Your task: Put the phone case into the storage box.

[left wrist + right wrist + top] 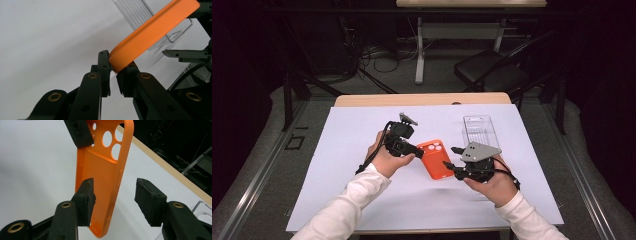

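the left gripper (412, 149) pinches the orange phone case (437, 159) by its camera-end corner above the table (362, 130), likely steadying it while the right gripper's (113, 201) spread fingers straddle its other end.

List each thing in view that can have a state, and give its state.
Case: orange, empty, held above the sheet, clamped at its camera-hole corner.
Left gripper: shut on the case.
Right gripper: open, jaws either side of the case's lower end.
Clear box: lying flat on the sheet, apart from both grippers.
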